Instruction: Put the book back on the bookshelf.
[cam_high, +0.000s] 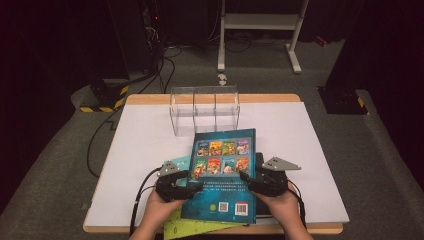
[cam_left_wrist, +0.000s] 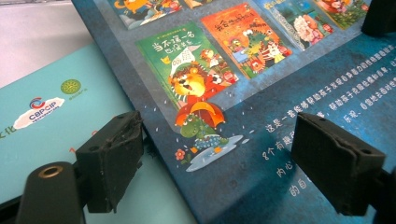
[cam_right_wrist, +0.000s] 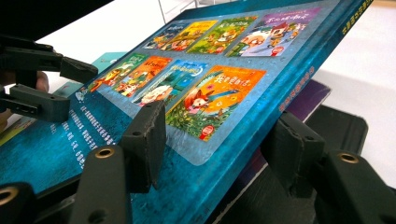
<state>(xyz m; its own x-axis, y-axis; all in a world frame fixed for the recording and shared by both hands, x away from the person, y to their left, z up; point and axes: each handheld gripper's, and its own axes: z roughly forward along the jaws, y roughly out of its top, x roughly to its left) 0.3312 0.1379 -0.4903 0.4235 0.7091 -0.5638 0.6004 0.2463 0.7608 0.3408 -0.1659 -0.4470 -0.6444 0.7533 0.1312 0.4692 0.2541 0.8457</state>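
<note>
Straddling a blue book (cam_high: 223, 175) from 9 and 3 o'clock, left tool (cam_high: 192, 186) and right tool (cam_high: 248, 181) gape, neither gripping.

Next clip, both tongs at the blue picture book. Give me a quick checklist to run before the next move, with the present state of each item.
1. Left tongs straddle the blue book at its left edge, one jaw above the cover and one below: ok.
2. Right tongs straddle its right edge the same way: ok.
3. Jaws shut on the book: not ok, both pairs stand open.
4. Book free of what lies under it: cannot tell; it sits tilted over a teal book and a purple book.
5. Clear rack unobstructed behind the book: ok.
</note>
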